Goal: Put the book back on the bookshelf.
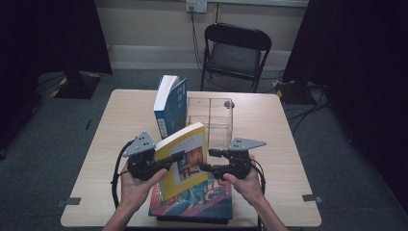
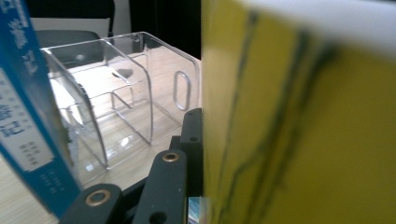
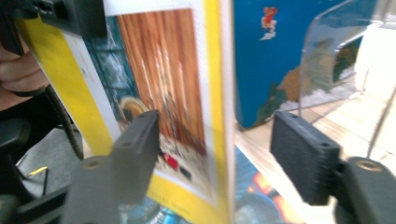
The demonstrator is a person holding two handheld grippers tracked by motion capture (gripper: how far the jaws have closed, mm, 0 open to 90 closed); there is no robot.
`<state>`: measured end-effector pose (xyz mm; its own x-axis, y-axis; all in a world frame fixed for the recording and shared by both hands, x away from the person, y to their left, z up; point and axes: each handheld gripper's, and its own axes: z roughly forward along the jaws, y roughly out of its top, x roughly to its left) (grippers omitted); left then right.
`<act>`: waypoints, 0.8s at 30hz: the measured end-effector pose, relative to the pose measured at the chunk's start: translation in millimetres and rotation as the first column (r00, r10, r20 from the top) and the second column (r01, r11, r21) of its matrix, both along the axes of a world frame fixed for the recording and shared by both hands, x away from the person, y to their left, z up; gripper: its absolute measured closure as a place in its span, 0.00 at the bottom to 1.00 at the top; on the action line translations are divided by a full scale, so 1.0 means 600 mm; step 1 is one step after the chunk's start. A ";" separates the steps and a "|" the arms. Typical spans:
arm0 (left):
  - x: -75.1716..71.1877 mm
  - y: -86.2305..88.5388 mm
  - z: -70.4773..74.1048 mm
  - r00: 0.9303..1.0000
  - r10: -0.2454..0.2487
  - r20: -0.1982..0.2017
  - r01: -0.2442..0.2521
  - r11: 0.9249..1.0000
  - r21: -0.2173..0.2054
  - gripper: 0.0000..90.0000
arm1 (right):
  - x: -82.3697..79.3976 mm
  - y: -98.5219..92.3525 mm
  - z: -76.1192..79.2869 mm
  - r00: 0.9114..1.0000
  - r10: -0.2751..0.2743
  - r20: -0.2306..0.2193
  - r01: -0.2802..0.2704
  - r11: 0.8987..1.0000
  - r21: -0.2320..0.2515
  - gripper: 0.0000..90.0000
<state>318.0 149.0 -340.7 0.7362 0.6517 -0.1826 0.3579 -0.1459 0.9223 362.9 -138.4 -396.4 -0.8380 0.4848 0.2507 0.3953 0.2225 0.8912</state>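
Note:
A yellow book [image 1: 185, 154] is tilted up over a colourful book [image 1: 202, 199] that lies flat at the table's front edge. My left gripper [image 1: 175, 159] is shut on the yellow book from its left side; in the left gripper view the yellow cover [image 2: 303, 130] rises right beside one black jaw, and the other jaw is hidden behind it. My right gripper [image 1: 207, 160] is open at the book's right edge. In the right gripper view its jaws straddle that edge [image 3: 224, 93] with a gap on the right. A blue book [image 1: 169, 103] stands upright beside a clear organizer [image 1: 211, 118].
The wooden table [image 1: 284, 144] has bare room to the right and left of the books. A black folding chair [image 1: 235, 48] stands behind the far edge. The organizer's clear dividers [image 2: 116, 93] stand close past the yellow book.

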 end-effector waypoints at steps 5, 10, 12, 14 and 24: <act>0.002 0.005 0.007 0.999 0.040 -0.004 -0.040 0.999 -0.008 0.84 | -0.005 -0.032 -0.007 0.999 -0.045 -0.012 0.045 0.999 0.000 0.30; 0.010 0.010 0.015 0.998 0.059 0.009 -0.059 0.998 -0.014 0.84 | -0.013 -0.074 -0.021 0.995 -0.099 -0.030 0.099 0.995 -0.021 0.28; 0.013 0.009 0.017 0.997 0.072 0.016 -0.071 0.997 -0.006 0.84 | -0.015 -0.089 -0.026 0.992 -0.122 -0.038 0.121 0.992 -0.029 0.25; 0.016 0.005 0.018 0.996 0.087 0.020 -0.087 0.996 0.012 0.84 | -0.017 -0.102 -0.030 0.988 -0.150 -0.039 0.148 0.988 -0.051 0.24; 0.046 -0.008 0.026 0.989 0.144 0.010 -0.144 0.989 0.017 0.84 | -0.015 -0.171 -0.060 0.960 -0.276 -0.052 0.268 0.955 -0.125 0.19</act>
